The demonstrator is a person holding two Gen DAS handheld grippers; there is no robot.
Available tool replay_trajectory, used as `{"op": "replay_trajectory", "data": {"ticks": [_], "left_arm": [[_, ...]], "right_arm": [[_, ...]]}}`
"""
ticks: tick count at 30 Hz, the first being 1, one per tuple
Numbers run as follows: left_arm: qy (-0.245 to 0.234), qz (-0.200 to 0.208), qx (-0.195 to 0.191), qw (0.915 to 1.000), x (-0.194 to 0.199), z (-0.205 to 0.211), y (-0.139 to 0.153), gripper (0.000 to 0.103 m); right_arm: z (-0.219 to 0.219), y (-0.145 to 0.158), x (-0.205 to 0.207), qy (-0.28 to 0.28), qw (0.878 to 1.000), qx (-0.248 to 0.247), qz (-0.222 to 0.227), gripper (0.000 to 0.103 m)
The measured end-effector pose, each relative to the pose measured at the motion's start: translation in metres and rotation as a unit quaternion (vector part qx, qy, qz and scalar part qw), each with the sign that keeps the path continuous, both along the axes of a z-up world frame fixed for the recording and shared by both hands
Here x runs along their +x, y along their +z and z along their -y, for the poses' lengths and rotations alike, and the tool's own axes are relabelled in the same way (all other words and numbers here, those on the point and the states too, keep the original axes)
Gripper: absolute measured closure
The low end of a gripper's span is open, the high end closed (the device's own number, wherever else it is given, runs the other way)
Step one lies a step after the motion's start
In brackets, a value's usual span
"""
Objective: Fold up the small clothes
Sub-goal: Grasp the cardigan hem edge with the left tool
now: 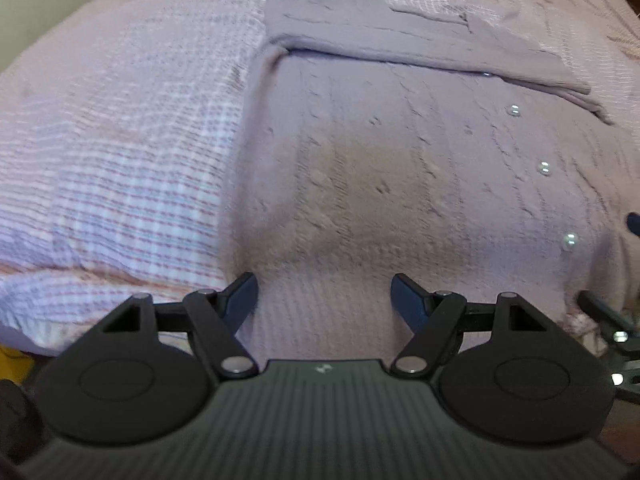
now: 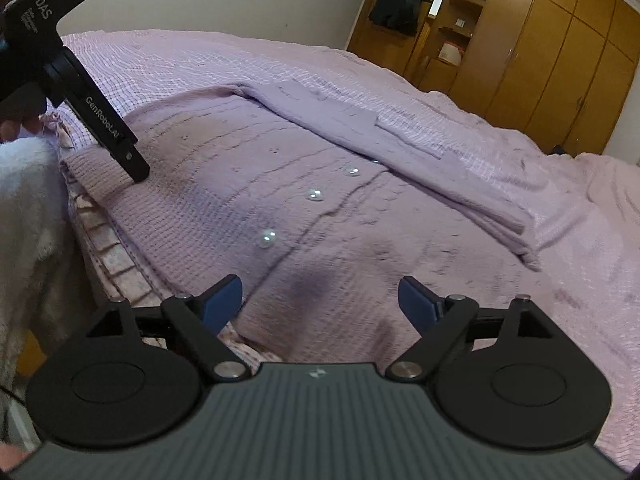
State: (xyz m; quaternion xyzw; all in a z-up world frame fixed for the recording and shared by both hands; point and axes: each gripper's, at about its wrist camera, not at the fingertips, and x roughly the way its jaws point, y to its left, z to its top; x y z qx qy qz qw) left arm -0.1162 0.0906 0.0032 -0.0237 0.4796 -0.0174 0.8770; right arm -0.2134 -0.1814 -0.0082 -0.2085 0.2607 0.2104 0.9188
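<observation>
Knitwear fills the left wrist view: a lilac cardigan [image 1: 400, 184] lies flat on the checked bedspread [image 1: 120, 152], its sleeve [image 1: 400, 40] already folded across the top. The left gripper [image 1: 324, 292] hovers over the ribbed hem with its jaws spread and nothing between them. The risk here, as I judge it, is pinching bedspread together with hem, since both are soft and lie in contact; a lift would then drag the cover and skew the fold. Pearl buttons [image 1: 544, 168] run down the right side and could snag a finger.

From the right wrist view, the right gripper [image 2: 320, 296] also stands released, empty, above the hem just right of the button row [image 2: 314, 194]. A shallow bite might catch only the top layer, letting the cardigan [image 2: 360, 240] sag unevenly. The left gripper [image 2: 138, 168] touches down at the far hem corner. A white fluffy fabric [image 2: 24, 208] hangs by the bed edge, and a wooden wardrobe [image 2: 540, 60] stands well apart.
</observation>
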Motion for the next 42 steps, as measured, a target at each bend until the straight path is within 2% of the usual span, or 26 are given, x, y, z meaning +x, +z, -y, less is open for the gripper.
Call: {"op": "replay_trajectory", "data": {"ticks": [2,6,10,12,18,21,24,26,28,30,31,33,34,35,37,39,42], "left_arm": [[-0.009,-0.002,-0.023,0.9997,-0.003,0.006,-0.004,0.025],[-0.018,0.015,-0.015,0.9996,-0.003,0.012,-0.01,0.024],[0.011,0.014,-0.041,0.999,-0.011,-0.003,-0.002,0.03],[0.027,0.02,-0.049,0.9982,-0.02,-0.015,0.006,0.03],[0.049,0.011,-0.021,0.9985,-0.024,-0.022,0.007,0.03],[0.03,0.03,-0.013,0.999,-0.028,-0.011,0.016,0.03],[0.007,0.067,-0.014,0.9976,-0.035,-0.004,0.03,0.029],[0.012,0.077,0.003,0.9969,-0.035,-0.005,0.033,0.029],[0.027,0.056,0.027,0.9977,-0.024,-0.009,0.027,0.029],[0.044,0.03,0.03,0.9981,-0.014,-0.016,0.013,0.029],[0.049,0.013,0.021,0.9985,-0.009,-0.02,0.006,0.03],[0.053,-0.003,-0.032,0.9981,-0.006,-0.028,-0.004,0.031],[0.049,0.0,-0.049,0.9976,-0.006,-0.028,-0.005,0.037],[0.037,0.007,-0.049,0.9981,-0.006,-0.025,-0.003,0.062],[0.019,0.02,-0.051,0.9983,-0.006,-0.017,0.002,0.088],[0.01,0.029,-0.079,0.9964,0.004,-0.015,0.007,0.089],[-0.001,0.053,-0.148,0.9876,0.01,-0.018,0.023,0.089]], "right_arm": [[-0.003,-0.002,0.003,-0.003,1.0,0.003,-0.003,0.013],[-0.007,-0.006,0.006,-0.008,1.0,0.015,-0.011,0.013],[-0.011,-0.007,0.006,-0.012,1.0,0.016,-0.008,0.013],[-0.011,-0.006,0.005,-0.01,1.0,0.02,-0.006,0.013],[-0.012,-0.009,0.009,-0.015,0.999,0.027,-0.01,0.011],[-0.012,-0.008,0.009,-0.02,0.999,0.033,-0.01,0.012],[-0.009,-0.008,0.008,-0.022,0.999,0.038,-0.012,0.011],[-0.008,-0.008,0.009,-0.027,0.999,0.04,-0.014,0.011],[-0.007,-0.008,0.01,-0.032,0.998,0.045,-0.015,0.011],[-0.006,-0.008,0.011,-0.035,0.998,0.05,-0.016,0.011],[-0.007,-0.008,0.01,-0.036,0.998,0.051,-0.016,0.011],[-0.007,-0.007,0.009,-0.036,0.998,0.053,-0.014,0.011],[-0.007,-0.008,0.009,-0.036,0.998,0.053,-0.014,0.011],[-0.007,-0.008,0.008,-0.036,0.998,0.053,-0.014,0.011],[-0.007,-0.007,0.008,-0.038,0.998,0.056,-0.012,0.011],[-0.007,-0.006,0.009,-0.04,0.997,0.062,-0.011,0.011],[-0.011,-0.005,0.007,-0.038,0.997,0.066,-0.006,0.011]]}}
